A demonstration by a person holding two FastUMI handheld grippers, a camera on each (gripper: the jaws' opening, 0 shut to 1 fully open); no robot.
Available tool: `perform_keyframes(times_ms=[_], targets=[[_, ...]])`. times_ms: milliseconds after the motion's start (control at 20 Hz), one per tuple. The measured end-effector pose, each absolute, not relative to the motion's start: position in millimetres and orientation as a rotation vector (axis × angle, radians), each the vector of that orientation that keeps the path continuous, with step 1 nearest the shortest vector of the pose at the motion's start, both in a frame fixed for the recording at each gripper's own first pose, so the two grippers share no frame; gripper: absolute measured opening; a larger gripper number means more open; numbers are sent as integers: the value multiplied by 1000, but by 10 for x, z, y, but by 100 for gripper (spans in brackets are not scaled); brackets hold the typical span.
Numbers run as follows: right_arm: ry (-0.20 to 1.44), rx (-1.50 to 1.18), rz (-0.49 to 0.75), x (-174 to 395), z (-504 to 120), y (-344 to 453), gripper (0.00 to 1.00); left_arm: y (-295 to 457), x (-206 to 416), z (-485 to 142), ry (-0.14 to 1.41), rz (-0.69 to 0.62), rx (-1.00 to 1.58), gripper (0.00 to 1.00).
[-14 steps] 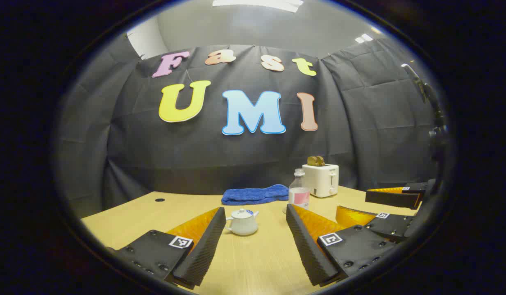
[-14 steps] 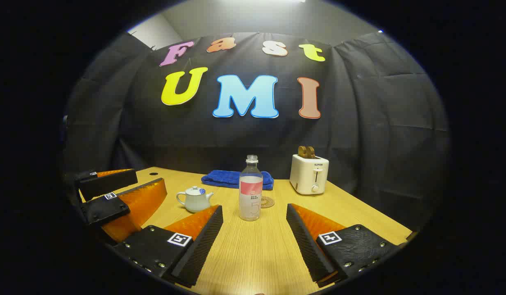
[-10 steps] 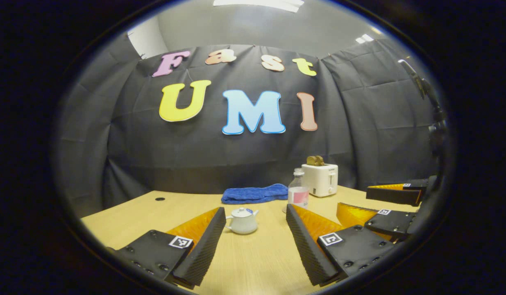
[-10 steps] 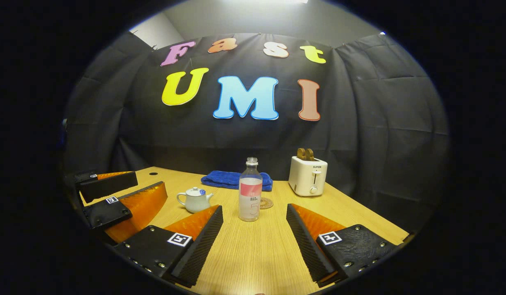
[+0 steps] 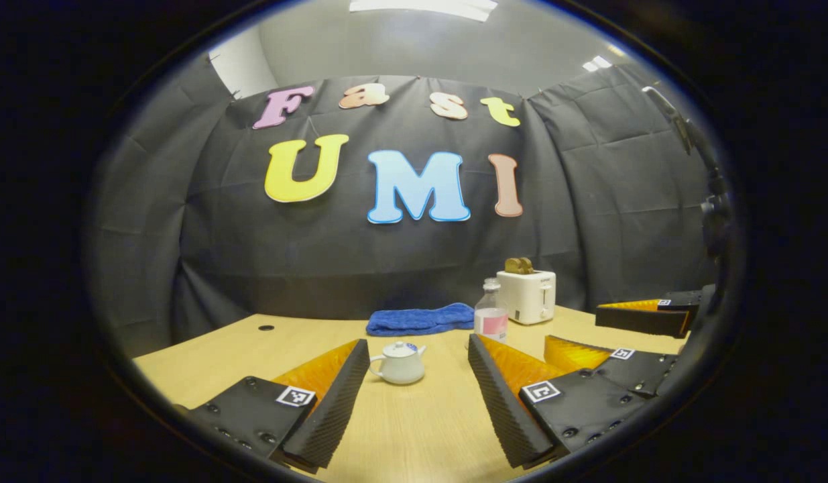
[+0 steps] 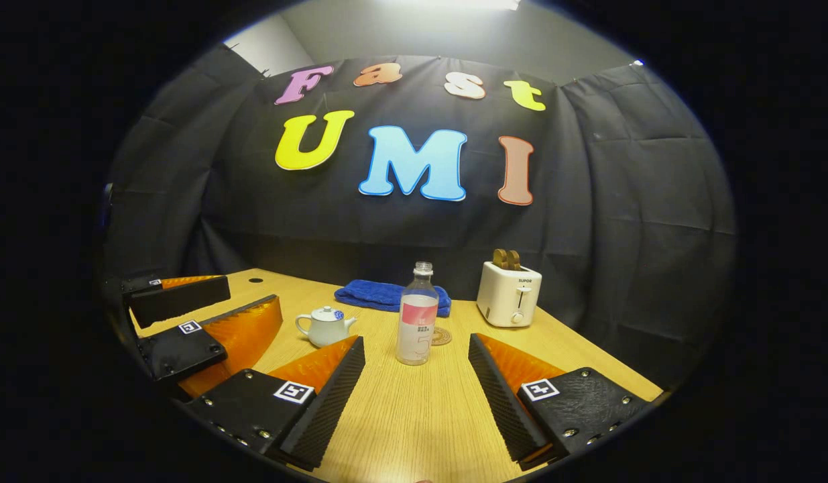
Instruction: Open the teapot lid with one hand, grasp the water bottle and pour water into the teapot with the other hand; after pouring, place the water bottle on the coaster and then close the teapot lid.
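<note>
A small white teapot (image 5: 400, 364) with its lid on stands on the wooden table (image 5: 414, 436), just ahead of my open left gripper (image 5: 419, 355), between the line of its fingers. In the right gripper view the same teapot (image 6: 325, 327) is to the left. A clear water bottle (image 6: 415, 317) with a pink label and no cap stands upright straight ahead of my open right gripper (image 6: 417, 352). The bottle (image 5: 491, 316) is right of the teapot in the left gripper view. A round coaster (image 6: 441, 335) lies just behind the bottle to its right.
A folded blue towel (image 6: 387, 296) lies at the back of the table. A white toaster (image 6: 508, 293) with toast in it stands at the back right. The table's far left has a small hole (image 5: 265, 328). The black cloth wall closes off the back.
Both views have shifted slightly: the scene sits a little lower and to the right in the right gripper view. The teapot and bottle have not moved; both grippers remain open.
</note>
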State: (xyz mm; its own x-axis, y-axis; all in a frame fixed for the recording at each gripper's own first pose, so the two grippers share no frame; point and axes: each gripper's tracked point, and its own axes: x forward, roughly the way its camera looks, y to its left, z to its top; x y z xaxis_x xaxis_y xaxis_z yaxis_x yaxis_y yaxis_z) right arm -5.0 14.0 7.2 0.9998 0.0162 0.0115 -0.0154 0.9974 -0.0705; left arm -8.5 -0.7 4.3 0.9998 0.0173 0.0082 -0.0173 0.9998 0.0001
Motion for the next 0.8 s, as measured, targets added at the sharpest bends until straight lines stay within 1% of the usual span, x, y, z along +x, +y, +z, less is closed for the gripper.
perform_keyframes(times_ms=[450,800], targets=[[-20,-60,31,-13,48,94,97,-87,-34,-13,12,21,10,100],[-30,-62,22,201,110,85,97,72,148,-73,38,34,8,100]])
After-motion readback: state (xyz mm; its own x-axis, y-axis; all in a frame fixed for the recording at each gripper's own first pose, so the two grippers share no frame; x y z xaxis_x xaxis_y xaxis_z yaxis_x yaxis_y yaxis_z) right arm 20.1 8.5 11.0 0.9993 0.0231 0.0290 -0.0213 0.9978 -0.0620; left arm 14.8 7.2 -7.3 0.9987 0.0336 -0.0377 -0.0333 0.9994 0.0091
